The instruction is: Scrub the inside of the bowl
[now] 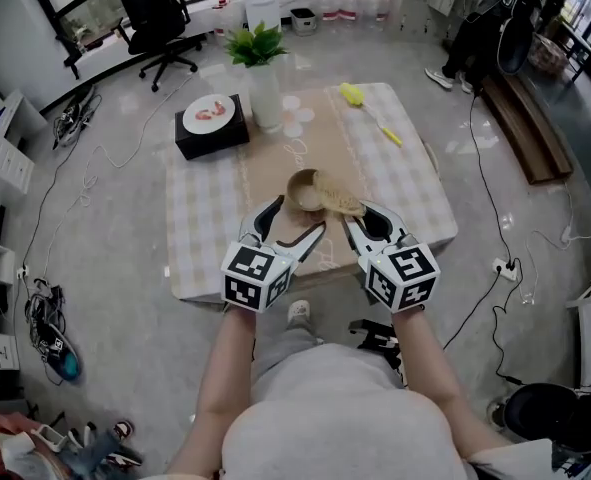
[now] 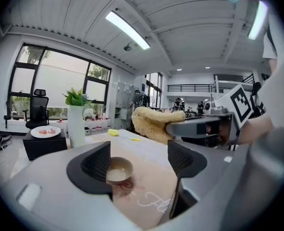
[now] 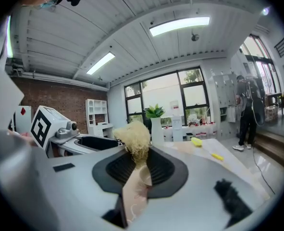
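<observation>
I see an open office that doubles as a test space. A black office chair [image 1: 160,18] stands by a long desk [image 1: 100,53] under big windows [image 2: 60,88]. Strip lights [image 2: 127,30] run along the ceiling, and white shelves [image 3: 96,112] stand against a brick wall [image 3: 50,97]. Loose cables [image 1: 73,118] trail over the grey floor [image 1: 115,288] around a small cloth-covered table [image 1: 200,238].

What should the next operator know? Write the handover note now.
Left tool: open and empty. The bowl stands upright on the table just ahead of its jaws.
Right tool: shut on the fibrous scrubber, held above the table beside the bowl, not inside it.
Done: scrubber in hand.
To do: probably steady the bowl with the left tool, then scrub its inside.
</observation>
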The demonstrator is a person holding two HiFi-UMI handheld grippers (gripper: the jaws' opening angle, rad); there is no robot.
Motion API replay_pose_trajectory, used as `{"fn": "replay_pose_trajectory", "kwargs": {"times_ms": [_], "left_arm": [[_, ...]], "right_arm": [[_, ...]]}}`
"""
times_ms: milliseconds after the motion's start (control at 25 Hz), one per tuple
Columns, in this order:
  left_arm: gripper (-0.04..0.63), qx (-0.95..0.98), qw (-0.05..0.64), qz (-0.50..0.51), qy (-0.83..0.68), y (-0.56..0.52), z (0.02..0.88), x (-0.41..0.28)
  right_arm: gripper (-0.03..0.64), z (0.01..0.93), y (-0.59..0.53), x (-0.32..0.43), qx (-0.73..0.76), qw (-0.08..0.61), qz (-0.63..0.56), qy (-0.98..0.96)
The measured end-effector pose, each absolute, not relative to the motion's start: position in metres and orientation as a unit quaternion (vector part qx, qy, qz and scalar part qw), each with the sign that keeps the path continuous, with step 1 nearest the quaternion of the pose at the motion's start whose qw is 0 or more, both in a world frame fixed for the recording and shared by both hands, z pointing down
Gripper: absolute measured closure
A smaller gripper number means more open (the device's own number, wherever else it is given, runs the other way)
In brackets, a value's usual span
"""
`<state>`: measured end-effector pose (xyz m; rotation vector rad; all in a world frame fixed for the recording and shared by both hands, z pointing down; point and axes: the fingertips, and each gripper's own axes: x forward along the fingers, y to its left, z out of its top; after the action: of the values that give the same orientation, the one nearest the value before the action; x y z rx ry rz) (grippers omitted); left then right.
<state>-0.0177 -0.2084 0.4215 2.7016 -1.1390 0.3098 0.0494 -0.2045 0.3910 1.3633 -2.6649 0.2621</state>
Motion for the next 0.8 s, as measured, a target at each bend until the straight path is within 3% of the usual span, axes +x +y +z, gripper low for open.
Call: {"fn": "replay_pose_trajectory", "kwargs": {"times_ms": [120, 360, 600, 800], "left_arm": [[0.192, 0.919, 0.094, 0.125, -0.362, -0.222, 0.433, -0.018], [0.192, 0.926, 0.102, 0.137, -0.338, -0.251, 0.453, -0.025], [0.258, 0.937, 0.096, 0.175, -0.286, -0.27, 0.472, -0.022], [0.245, 0.936, 0.12, 0.197, -0.264, -0.282, 0.492, -0.021]], "right_arm": [[0.543, 0.4, -0.219, 0.043, 0.455, 0.078, 0.093, -0.882], [0.543, 0.417, -0.246, 0.038, 0.465, 0.101, 0.1, -0.874], [0.543, 0.426, -0.272, 0.043, 0.484, 0.109, 0.115, -0.86], [0.543, 0.434, -0.288, 0.043, 0.487, 0.12, 0.122, -0.856]]}}
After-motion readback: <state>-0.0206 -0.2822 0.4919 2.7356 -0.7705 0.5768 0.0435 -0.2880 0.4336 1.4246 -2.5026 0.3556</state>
